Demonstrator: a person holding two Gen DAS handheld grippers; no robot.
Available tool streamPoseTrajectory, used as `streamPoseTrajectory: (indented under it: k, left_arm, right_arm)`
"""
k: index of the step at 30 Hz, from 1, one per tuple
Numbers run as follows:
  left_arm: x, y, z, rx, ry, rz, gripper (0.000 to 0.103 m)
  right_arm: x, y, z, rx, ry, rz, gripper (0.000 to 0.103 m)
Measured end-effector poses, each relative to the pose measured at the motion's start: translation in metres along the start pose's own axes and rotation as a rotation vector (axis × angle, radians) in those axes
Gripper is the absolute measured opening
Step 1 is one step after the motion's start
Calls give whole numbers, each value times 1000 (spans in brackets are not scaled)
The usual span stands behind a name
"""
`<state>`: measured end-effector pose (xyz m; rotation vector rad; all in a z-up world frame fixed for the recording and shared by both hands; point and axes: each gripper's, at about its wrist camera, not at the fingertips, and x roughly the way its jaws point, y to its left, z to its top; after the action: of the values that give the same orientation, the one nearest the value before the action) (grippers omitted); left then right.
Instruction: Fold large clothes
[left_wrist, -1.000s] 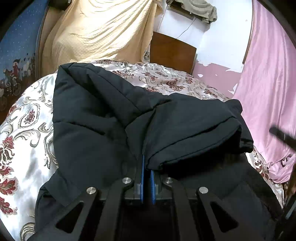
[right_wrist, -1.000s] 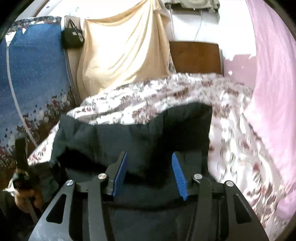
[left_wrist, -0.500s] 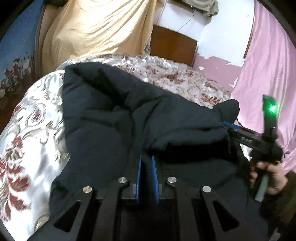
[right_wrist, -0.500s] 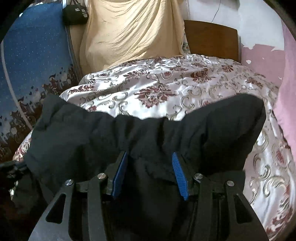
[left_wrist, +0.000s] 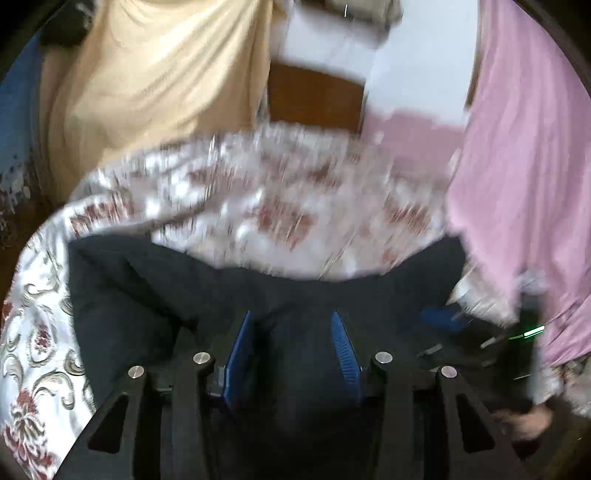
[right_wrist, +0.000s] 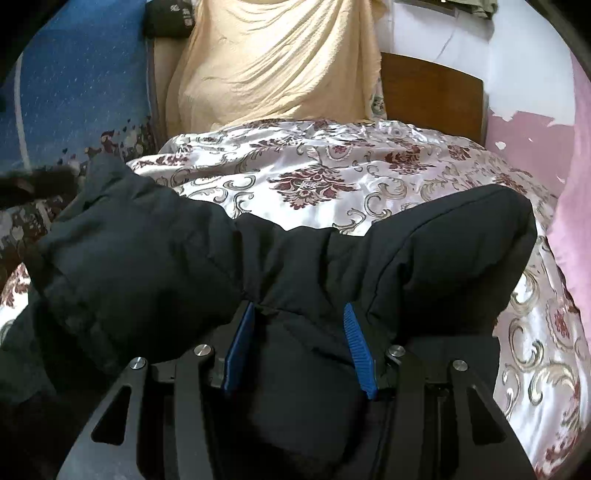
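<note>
Left gripper (left_wrist: 293, 345) just let go: jaws were pinched on the black coat (right_wrist: 258, 266), now part open w/ cloth loose between. Right gripper (right_wrist: 299, 345) jaws half wide, unchanged. Coat lies folded on bed (right_wrist: 332, 173). Fold prob. done.

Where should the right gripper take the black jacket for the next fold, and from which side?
Judging from the right wrist view, grip the black jacket at its raised far right corner, coming in from the right over the bare bedspread. That rounded fold stands up off the bedspread with a clear seam edge, so the right gripper could probably straddle it.
</note>
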<state>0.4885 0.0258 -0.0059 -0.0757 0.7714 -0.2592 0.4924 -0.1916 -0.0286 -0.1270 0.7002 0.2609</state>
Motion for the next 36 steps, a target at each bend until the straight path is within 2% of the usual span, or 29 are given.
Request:
streamPoseTrajectory:
  k: [2, 6, 8, 11, 18, 20, 23, 25, 27, 28, 29, 34, 36]
  left_arm:
    - [18, 3, -6, 16, 11, 13, 41]
    - [41, 12, -20, 17, -21, 19, 41]
    - [51, 9, -24, 58, -39, 54, 41]
    - [61, 15, -26, 37, -63, 53, 41]
    - [69, 20, -34, 21, -100, 57, 41]
    - [65, 22, -35, 12, -112, 43, 41]
    - [46, 29, -37, -43, -156, -18, 41]
    - [33, 34, -37, -98, -170, -64, 45]
    - [23, 35, -37, -134, -184, -97, 57]
    - [19, 33, -36, -135, -188, -104, 59]
    - [19, 31, -36, -131, -185, -106, 63]
    - [16, 20, -41, -67, -154, -56, 66]
    - [30, 19, -42, -42, -82, 6, 68]
  right_arm:
    - [7, -1, 3, -35, 10, 9, 45]
    - [29, -4, 10, -80, 29, 44, 45]
    - [42, -9, 13, -59, 57, 80, 46]
    - [60, -20, 13, 7, 79, 133, 46]
    - [70, -12, 4, 6, 44, 96, 46]
    - [68, -11, 3, 5, 32, 90, 45]
    - [58, -9, 3, 1, 11, 75, 45]
    - [46, -6, 7, 13, 16, 50, 46]
    - [34, 0, 13, 15, 14, 36, 54]
    - [25, 2, 17, 26, 0, 46, 62]
    - [21, 4, 19, 32, -9, 56, 65]
    - [11, 25, 17, -38, 1, 13, 65]
    - [14, 25, 13, -53, 7, -8, 65]
